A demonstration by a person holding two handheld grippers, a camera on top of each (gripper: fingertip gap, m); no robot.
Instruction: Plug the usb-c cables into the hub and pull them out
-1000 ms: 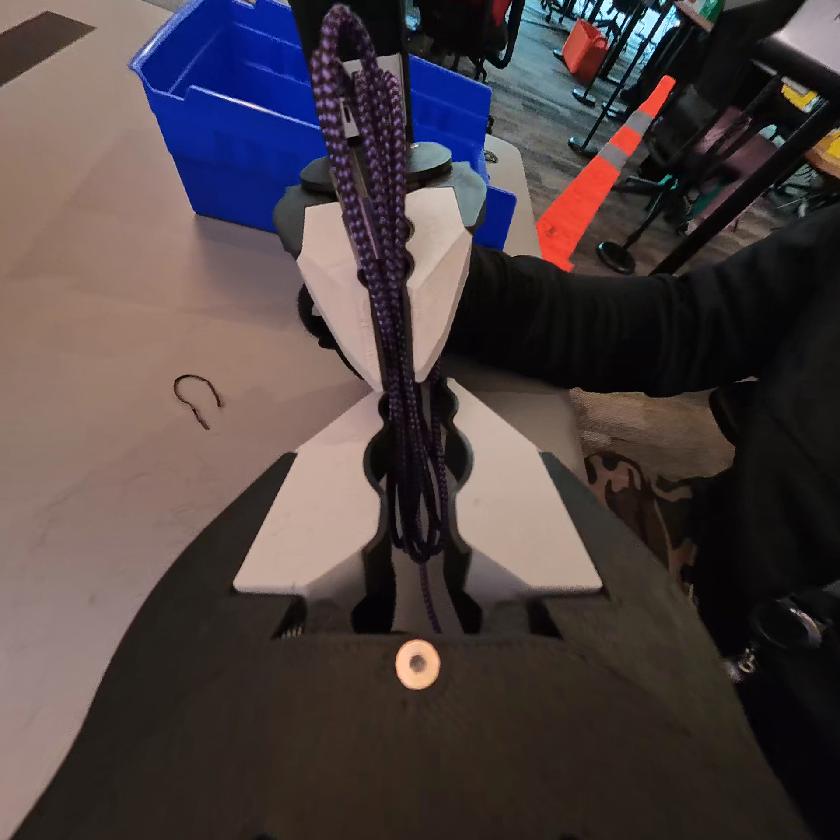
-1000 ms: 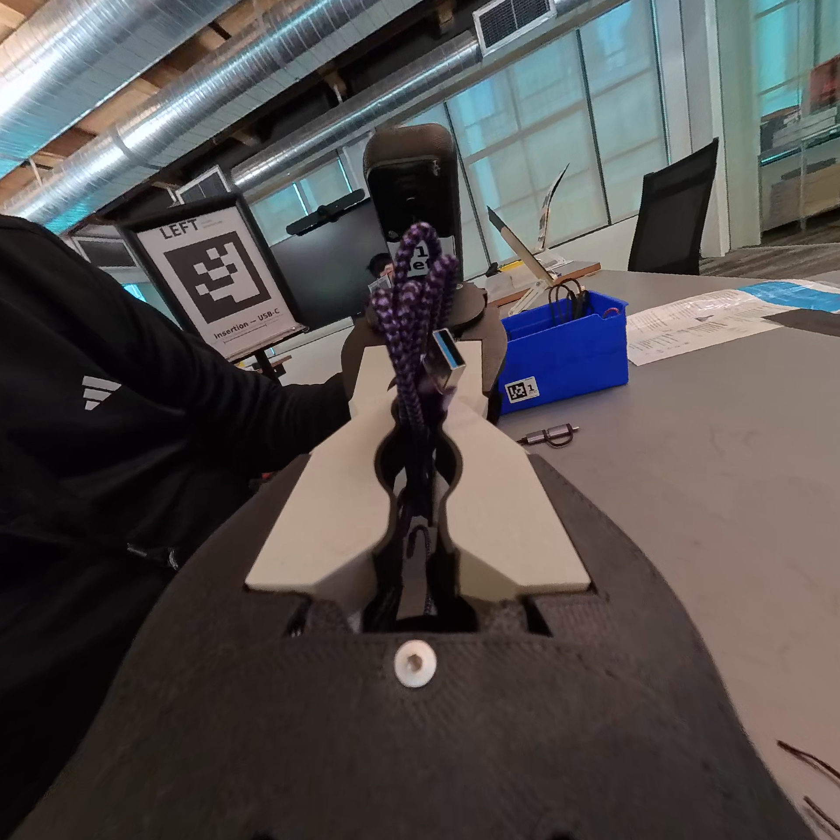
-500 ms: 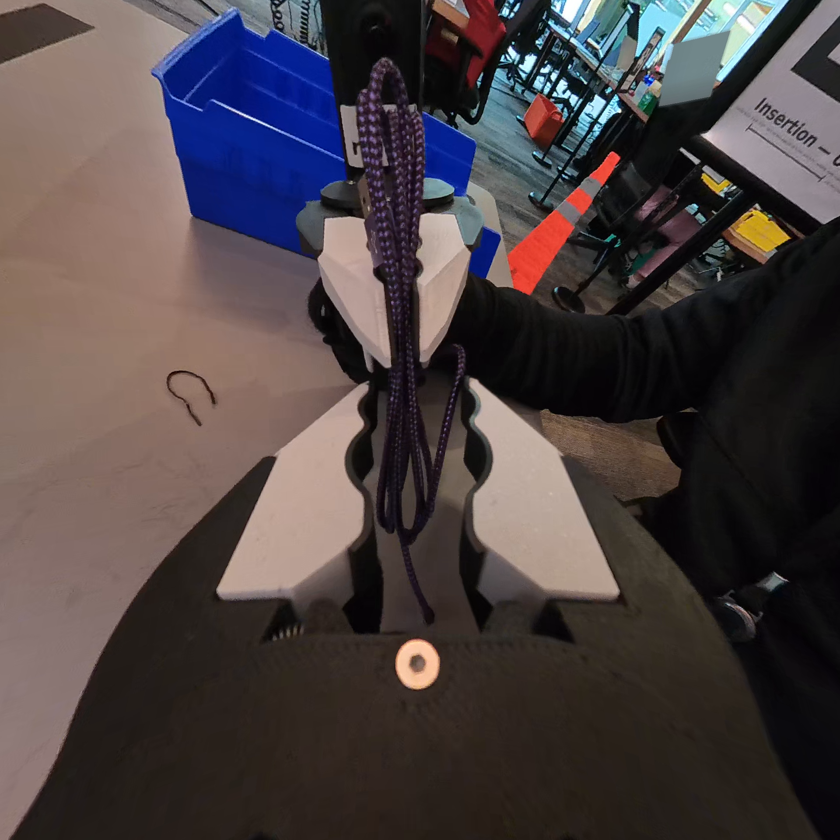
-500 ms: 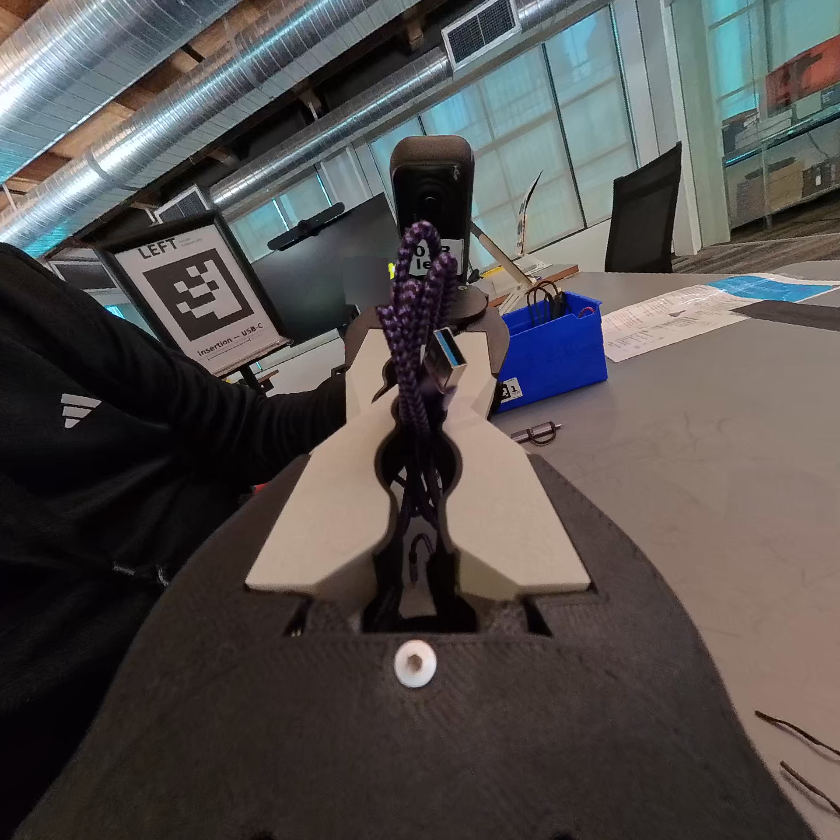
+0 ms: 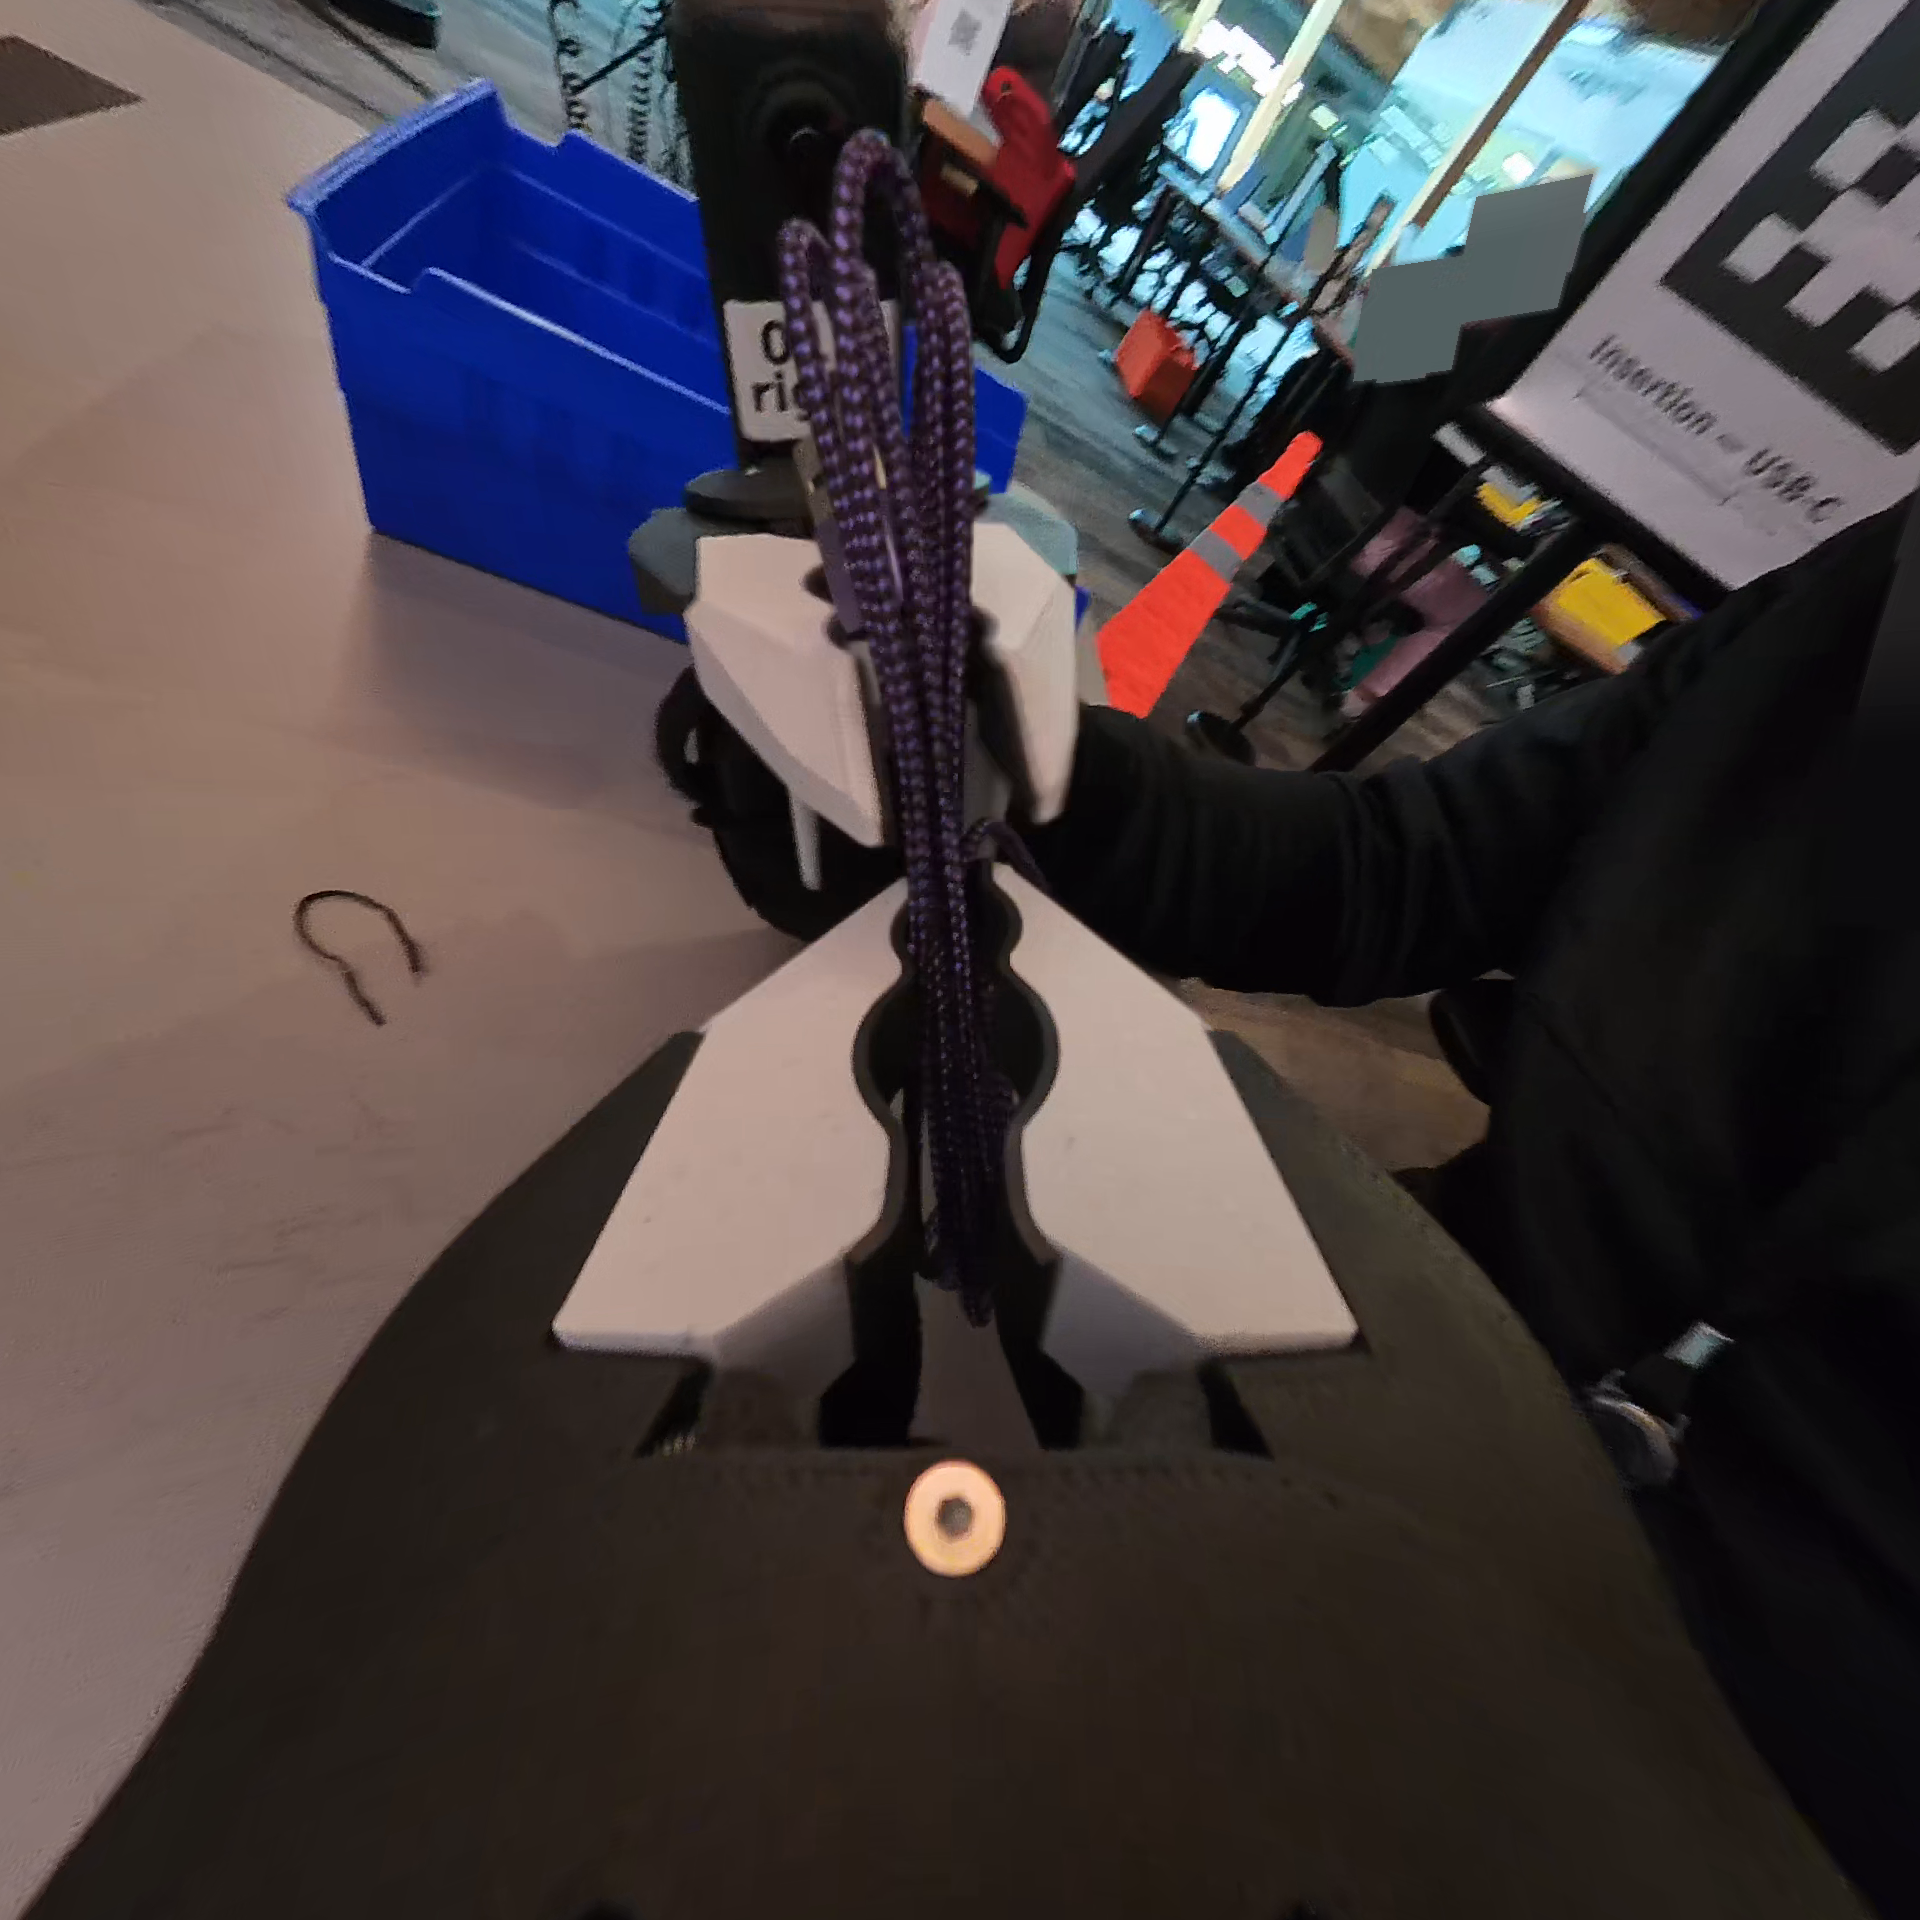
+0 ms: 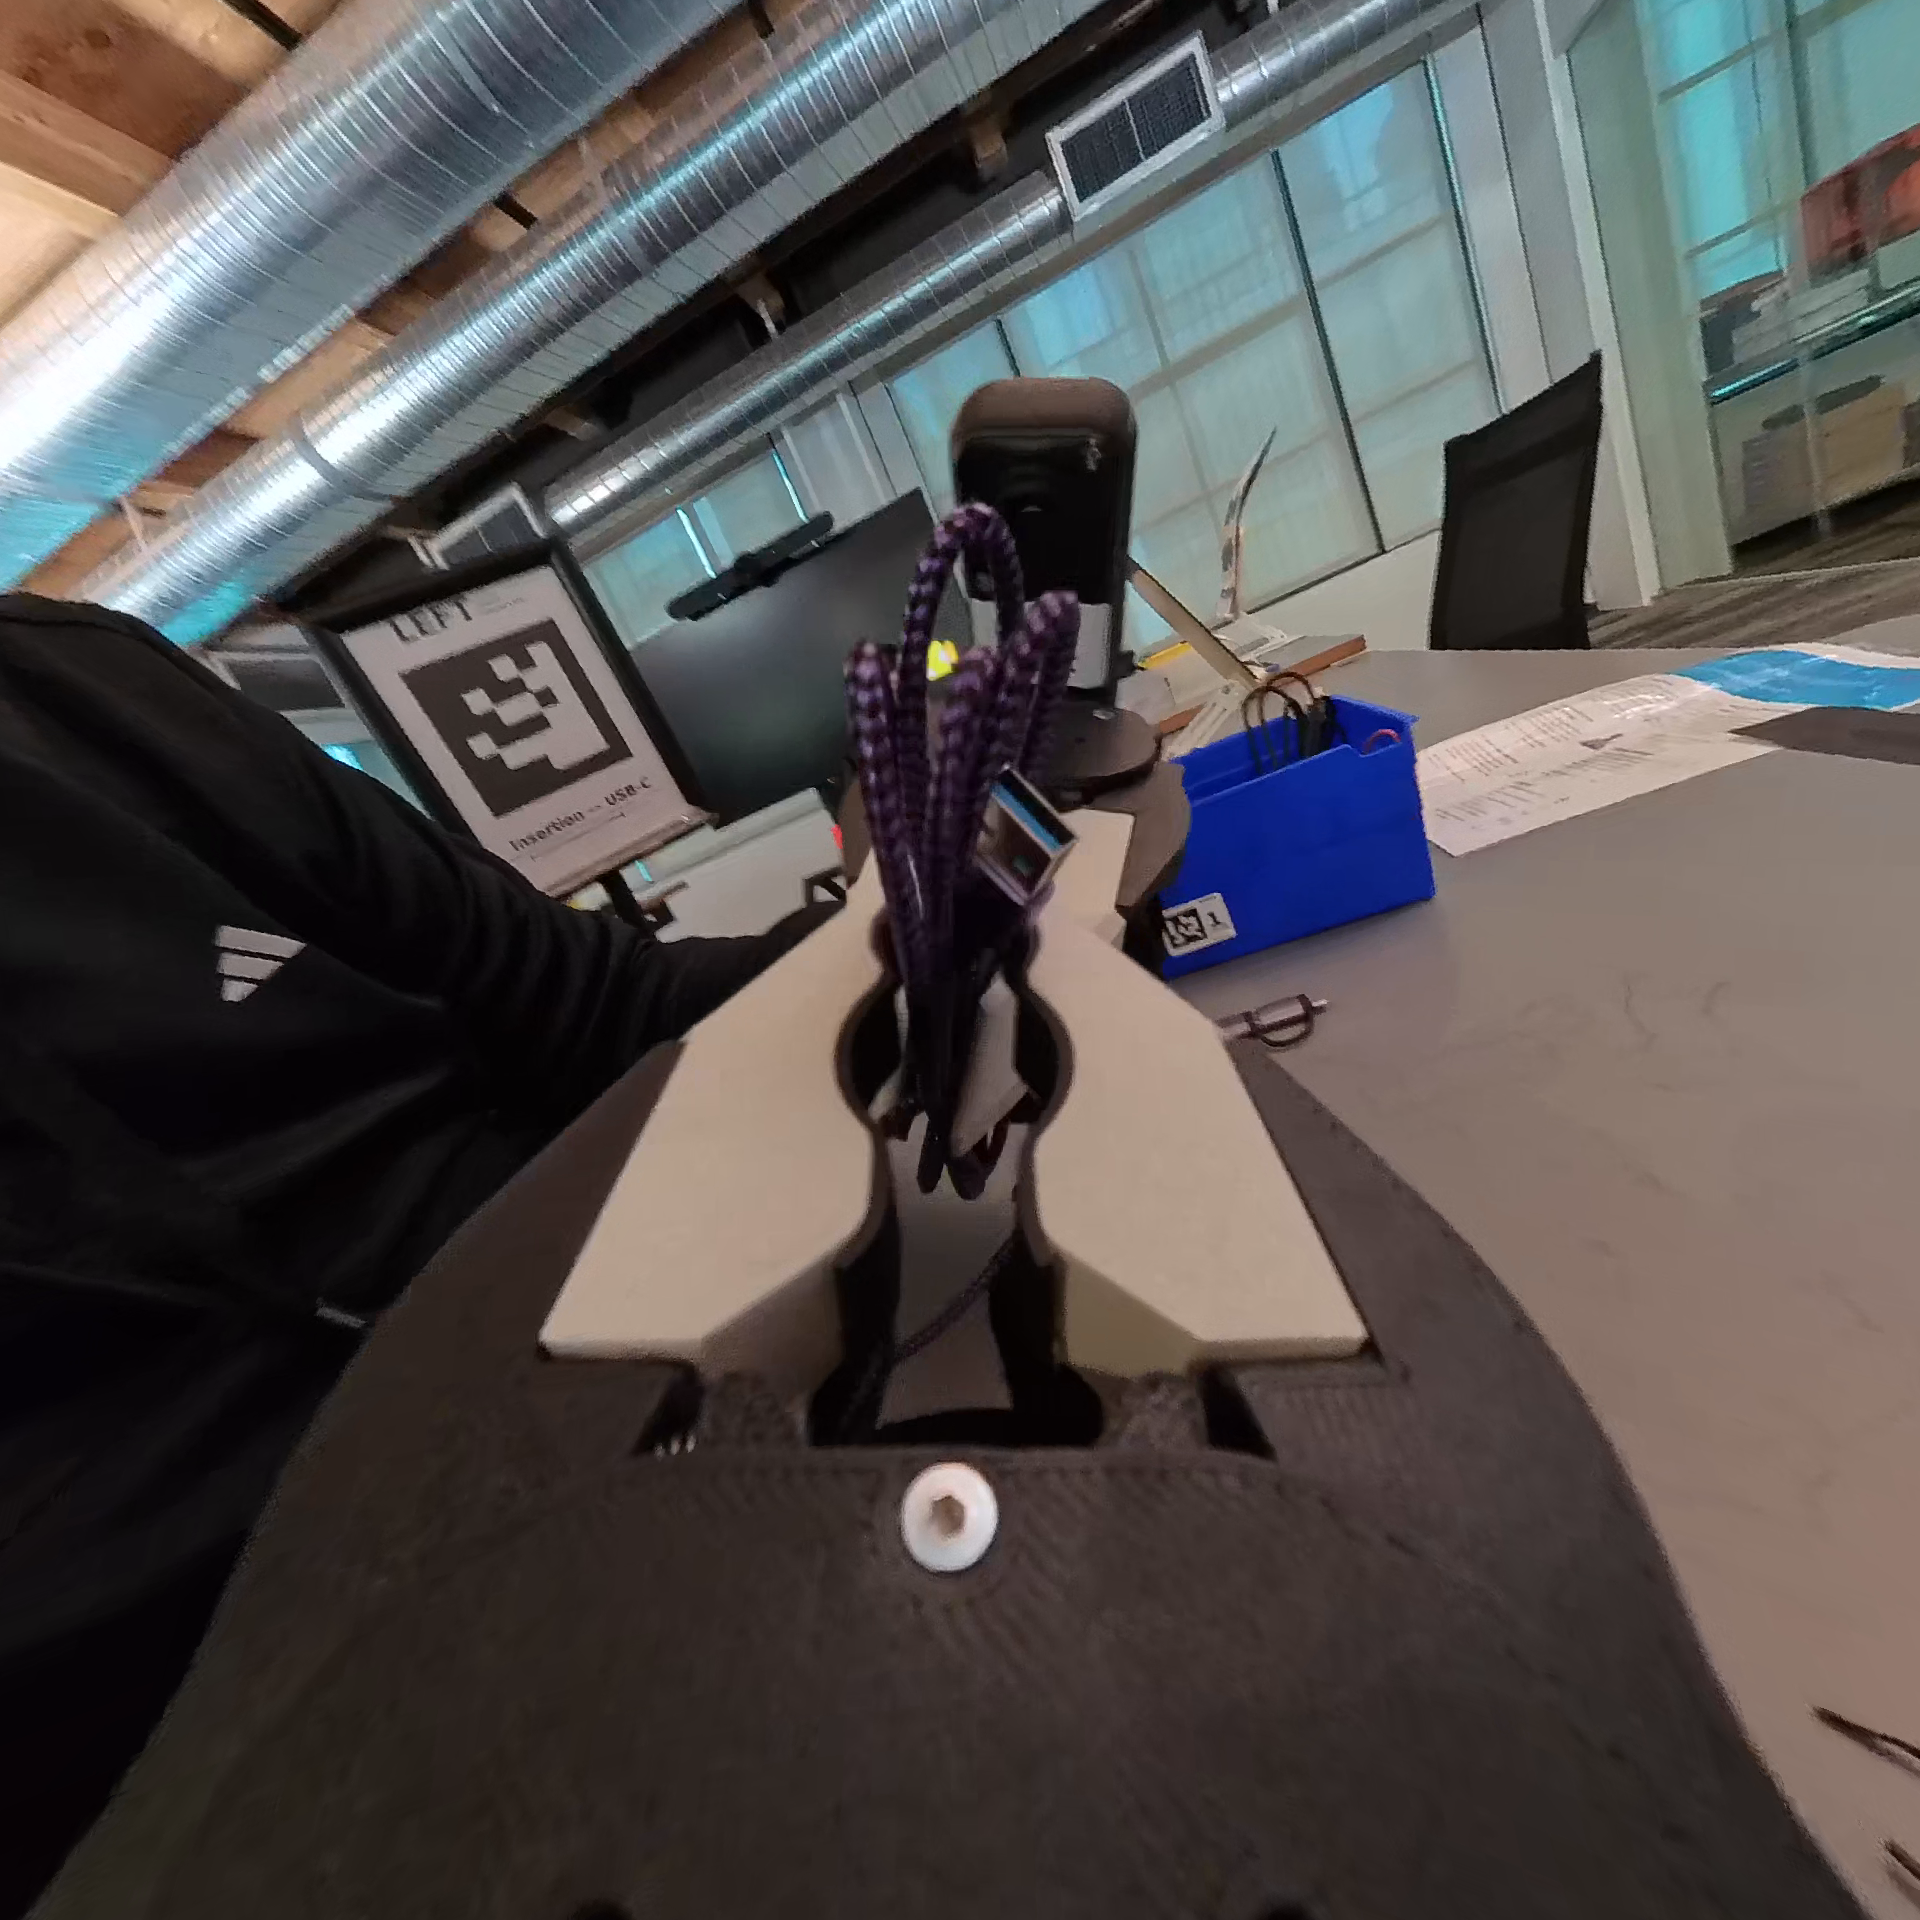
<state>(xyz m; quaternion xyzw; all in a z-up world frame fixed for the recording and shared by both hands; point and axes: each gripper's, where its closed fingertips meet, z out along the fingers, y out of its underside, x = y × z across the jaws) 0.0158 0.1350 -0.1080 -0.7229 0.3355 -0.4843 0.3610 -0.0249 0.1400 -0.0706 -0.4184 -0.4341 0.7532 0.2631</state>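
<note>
A bundle of purple braided cable hangs between my two grippers, which face each other tip to tip above the table edge. My left gripper is shut on the lower loops of the bundle. My right gripper is shut on the same bundle, its jaws a little apart around the strands. The right gripper also shows opposite in the left wrist view. A silver plug with a blue insert sticks up from the bundle. No hub is in view.
A blue bin stands on the grey table behind the grippers; another blue bin holds dark cables. A black twist tie, a small metal connector and papers lie on the table. A person's black sleeve reaches in.
Half a second ago my left gripper was open around the hanging loops; now it has shut on them. Both grippers have tilted and the bundle sits higher. The right jaws stand slightly wider.
</note>
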